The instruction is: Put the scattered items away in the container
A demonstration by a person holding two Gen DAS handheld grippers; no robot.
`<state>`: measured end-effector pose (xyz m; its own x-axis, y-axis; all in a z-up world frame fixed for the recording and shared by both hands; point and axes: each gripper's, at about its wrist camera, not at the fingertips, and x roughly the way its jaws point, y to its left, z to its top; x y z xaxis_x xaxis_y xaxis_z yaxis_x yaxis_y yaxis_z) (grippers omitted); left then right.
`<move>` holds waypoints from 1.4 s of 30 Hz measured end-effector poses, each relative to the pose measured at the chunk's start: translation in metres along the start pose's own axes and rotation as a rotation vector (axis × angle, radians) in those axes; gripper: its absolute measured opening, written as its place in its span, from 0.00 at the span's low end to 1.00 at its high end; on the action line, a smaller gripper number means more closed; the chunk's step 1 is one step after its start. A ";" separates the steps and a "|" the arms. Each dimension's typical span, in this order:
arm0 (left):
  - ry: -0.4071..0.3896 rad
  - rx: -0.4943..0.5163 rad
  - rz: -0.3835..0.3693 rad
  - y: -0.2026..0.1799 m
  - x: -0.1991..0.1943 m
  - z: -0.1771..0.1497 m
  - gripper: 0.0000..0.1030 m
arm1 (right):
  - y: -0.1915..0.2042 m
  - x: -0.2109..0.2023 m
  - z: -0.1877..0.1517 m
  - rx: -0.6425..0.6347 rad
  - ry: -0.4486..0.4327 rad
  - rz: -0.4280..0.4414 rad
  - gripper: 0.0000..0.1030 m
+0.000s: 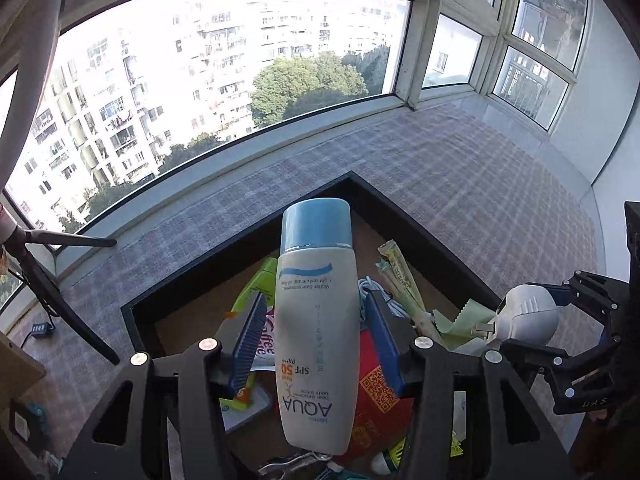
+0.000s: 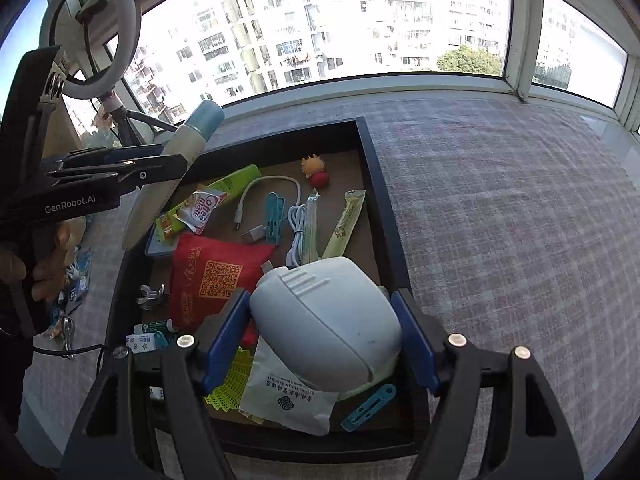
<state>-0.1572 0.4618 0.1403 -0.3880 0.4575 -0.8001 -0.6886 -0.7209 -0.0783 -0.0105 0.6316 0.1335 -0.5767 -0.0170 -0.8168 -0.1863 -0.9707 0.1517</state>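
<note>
My left gripper is shut on a white sunscreen bottle with a blue cap, held above the black tray; the bottle also shows in the right wrist view. My right gripper is shut on a white plug adapter, held over the near part of the tray; the adapter shows in the left wrist view. Inside the tray lie a red pouch, a white cable, blue clips, sachets and a coffee creamer packet.
The tray sits on a checked cloth on a window ledge. Small items lie on the cloth left of the tray. A ring light on a stand is at the far left. Window glass runs along the back.
</note>
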 end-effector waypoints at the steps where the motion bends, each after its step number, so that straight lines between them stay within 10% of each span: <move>1: -0.005 -0.023 -0.004 0.005 -0.002 0.000 0.57 | -0.001 -0.003 0.001 0.010 -0.008 -0.002 0.74; 24: -0.135 -0.187 0.135 0.051 -0.165 -0.100 0.70 | 0.056 -0.075 -0.031 -0.017 -0.065 0.048 0.74; 42: -0.124 -0.427 0.356 0.118 -0.282 -0.253 0.74 | 0.210 -0.088 -0.098 -0.116 -0.047 0.140 0.75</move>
<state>0.0258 0.1168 0.2061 -0.6373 0.1868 -0.7476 -0.2034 -0.9765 -0.0707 0.0792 0.4058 0.1828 -0.6275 -0.1448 -0.7650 -0.0107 -0.9809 0.1945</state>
